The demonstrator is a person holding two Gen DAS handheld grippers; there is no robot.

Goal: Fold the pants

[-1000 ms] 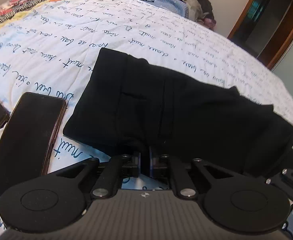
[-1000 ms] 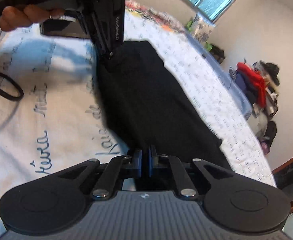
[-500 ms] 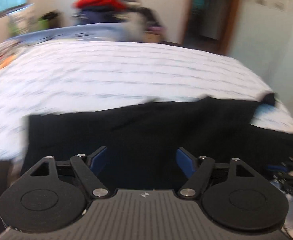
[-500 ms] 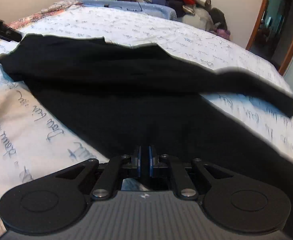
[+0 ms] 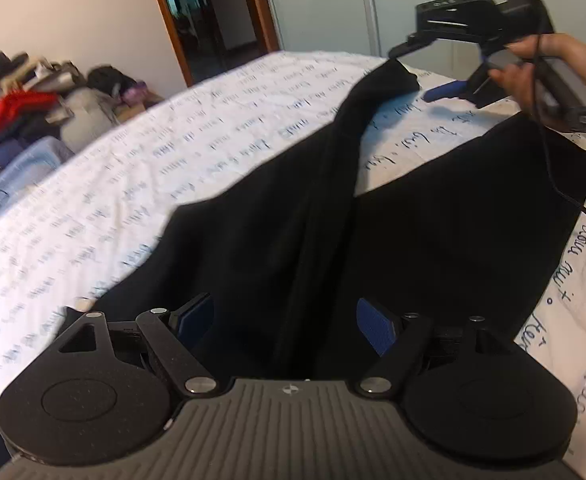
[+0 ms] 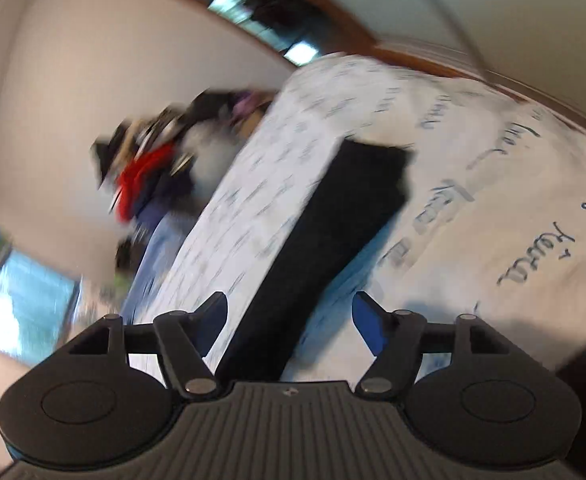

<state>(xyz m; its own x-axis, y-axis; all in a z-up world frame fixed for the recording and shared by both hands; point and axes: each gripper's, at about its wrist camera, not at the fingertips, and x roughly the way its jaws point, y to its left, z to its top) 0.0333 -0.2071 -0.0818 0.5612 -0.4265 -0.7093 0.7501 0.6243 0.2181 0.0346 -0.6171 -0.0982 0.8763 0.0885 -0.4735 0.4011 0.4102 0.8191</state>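
Since both the left gripper point(image 5: 285, 320) and the right gripper point(image 6: 289, 316) are spread wide and hold nothing, the black pants point(image 5: 373, 240) — lying on the bed point(image 5: 173, 152) — probably need each corner pinched firmly before folding.

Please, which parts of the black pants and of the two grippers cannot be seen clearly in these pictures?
- Pants, left wrist view: the near end is hidden behind the left gripper, so the waistband cannot be made out.
- Pants leg, right wrist view: motion blur; its near part passes behind the right gripper.
- Right gripper, left wrist view: small, partly covered by the hand.
- Clothes pile: blurred.
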